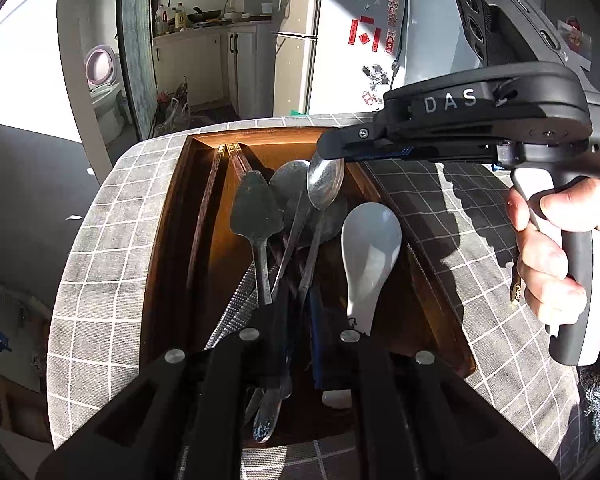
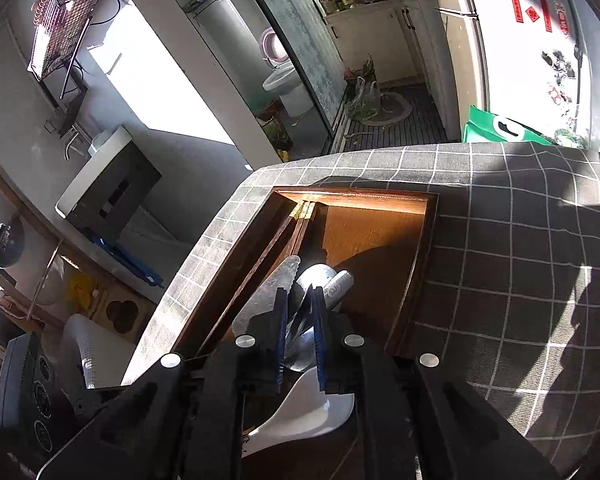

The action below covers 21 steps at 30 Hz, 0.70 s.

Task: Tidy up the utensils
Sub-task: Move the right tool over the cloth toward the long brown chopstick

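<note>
Most utensils already lie in the wooden tray [image 1: 168, 240] (jumbled); the right gripper [image 2: 300, 336] loosely straddles a metal spoon [image 1: 325, 182], the left gripper [image 1: 296, 320] nearly closed, apparently empty.

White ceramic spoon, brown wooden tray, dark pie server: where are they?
White ceramic spoon [image 1: 370, 240]: left wrist view, on its bowl.
Brown wooden tray [image 2: 364, 232]: right wrist view, on its bare floor.
Dark pie server [image 1: 254, 210]: left wrist view, on its blade.
</note>
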Available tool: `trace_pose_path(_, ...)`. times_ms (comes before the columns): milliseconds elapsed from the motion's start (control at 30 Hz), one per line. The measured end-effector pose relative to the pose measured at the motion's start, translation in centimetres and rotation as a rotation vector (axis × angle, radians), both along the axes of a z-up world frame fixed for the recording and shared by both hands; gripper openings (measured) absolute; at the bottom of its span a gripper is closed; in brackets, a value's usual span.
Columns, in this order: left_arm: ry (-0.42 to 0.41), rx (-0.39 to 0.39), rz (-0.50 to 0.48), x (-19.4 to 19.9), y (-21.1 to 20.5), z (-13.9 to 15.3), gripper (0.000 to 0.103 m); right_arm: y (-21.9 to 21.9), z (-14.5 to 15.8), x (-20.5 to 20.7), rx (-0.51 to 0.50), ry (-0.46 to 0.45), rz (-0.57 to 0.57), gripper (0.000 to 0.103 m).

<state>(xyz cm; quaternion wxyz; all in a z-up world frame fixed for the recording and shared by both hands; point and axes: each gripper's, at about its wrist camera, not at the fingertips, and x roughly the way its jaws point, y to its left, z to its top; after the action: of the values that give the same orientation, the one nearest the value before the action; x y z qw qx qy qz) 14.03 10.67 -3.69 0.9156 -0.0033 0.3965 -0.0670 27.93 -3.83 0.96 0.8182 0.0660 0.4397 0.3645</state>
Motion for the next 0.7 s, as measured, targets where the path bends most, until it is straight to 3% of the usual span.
trace_pose_path(67, 0.001, 0.001, 0.002, 0.0, 0.0, -0.1, 0.011, -0.5, 0.4, -0.4, 0.001, -0.021, -0.016, 0.051)
trace_pose_path(267, -0.014, 0.031, 0.021, -0.4, -0.3, 0.0, 0.016, -5.0, 1.8, -1.8, 0.013, -0.055, -0.045, 0.063)
trace_pose_path(333, -0.034, 0.049, 0.027, -0.8, -0.5, 0.4, 0.055, -7.7, 2.5, -2.5, 0.001, -0.076, -0.064, 0.065)
trace_pose_path(367, -0.049, 0.053, 0.014, -1.0, -0.8, 0.7, 0.059, -9.4, 2.8, -2.8, -0.006, -0.089, -0.078, 0.066)
trace_pose_path(500, -0.080, 0.075, -0.063, -1.6, -3.2, 1.9, 0.061, -15.8, 3.5, -3.9, -0.031, -0.147, -0.163, 0.070)
trace_pose_path(567, -0.090, 0.030, -0.169, -2.2, -5.7, 2.2, 0.061, -18.8, 3.3, -4.1, 0.001, -0.144, -0.208, 0.070)
trace_pose_path(700, -0.037, 0.044, -0.351, -3.1, -12.5, 0.7, 0.062, -23.2, 1.4, -4.0, 0.056, -0.094, -0.264, 0.070)
